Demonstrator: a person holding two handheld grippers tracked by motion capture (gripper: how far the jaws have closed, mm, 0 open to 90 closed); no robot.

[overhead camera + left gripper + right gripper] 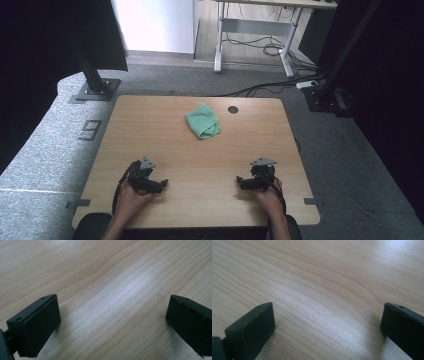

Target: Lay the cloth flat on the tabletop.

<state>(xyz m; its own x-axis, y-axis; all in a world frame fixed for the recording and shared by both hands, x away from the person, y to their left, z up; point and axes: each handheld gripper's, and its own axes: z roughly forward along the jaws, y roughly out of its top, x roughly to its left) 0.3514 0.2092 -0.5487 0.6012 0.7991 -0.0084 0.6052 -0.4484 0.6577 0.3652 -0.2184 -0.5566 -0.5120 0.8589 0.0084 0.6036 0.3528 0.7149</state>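
Note:
A folded green cloth (203,121) lies on the far middle of the light wooden table (150,130). My left gripper (155,186) rests on the near left part of the table, held by a hand, jaws wide apart. My right gripper (245,183) sits at the near right, likewise held and open. In the left gripper view the left gripper (112,312) has only bare wood between its black jaws. The right gripper view shows the right gripper (328,320) the same way, low over the tabletop with nothing between the jaws. Both grippers are well short of the cloth.
A small dark round hole (233,109) is in the table beyond the cloth. Black frame posts (92,70) stand on the grey carpet at the far left and right. A desk with cables (260,45) stands farther back.

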